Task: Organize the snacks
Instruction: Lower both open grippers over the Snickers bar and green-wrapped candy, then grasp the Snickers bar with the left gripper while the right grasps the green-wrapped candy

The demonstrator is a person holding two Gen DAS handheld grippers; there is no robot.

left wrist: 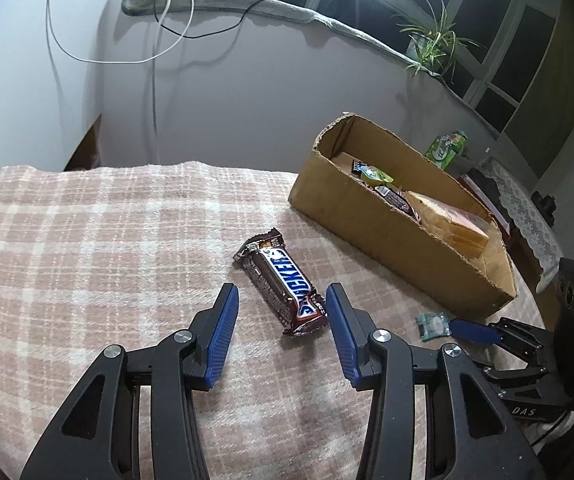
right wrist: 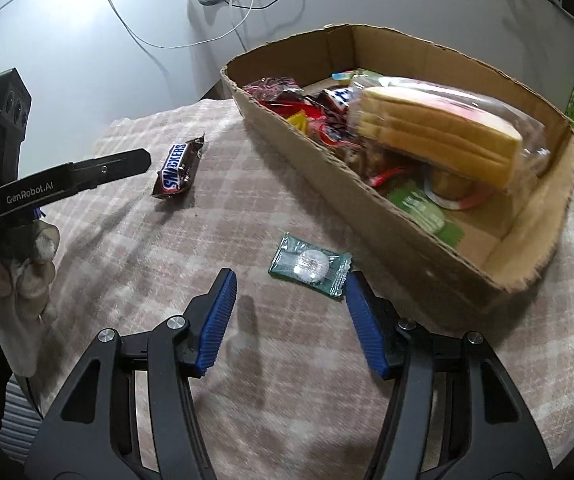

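Observation:
A brown Snickers bar (left wrist: 283, 284) lies on the checked blanket (left wrist: 107, 240). Its near end sits between the blue pads of my left gripper (left wrist: 282, 294), which is open; neither pad presses on it. A small green wrapped candy (right wrist: 311, 266) lies just ahead of my open right gripper (right wrist: 291, 278), its right corner close to the right finger. The cardboard box (right wrist: 327, 168) holds bagged sliced bread (right wrist: 439, 136) and several snacks. In the right wrist view the Snickers bar (right wrist: 177, 170) lies beside the left gripper's finger (right wrist: 127, 162), held by a gloved hand (right wrist: 19, 272).
The box (left wrist: 367, 216) stands at the blanket's right side near the wall. A green carton (left wrist: 445, 146) stands behind it. Cables hang down the wall (left wrist: 159, 40). A potted plant (left wrist: 431, 46) sits on the window ledge. A lace-covered surface (left wrist: 527, 208) is at the far right.

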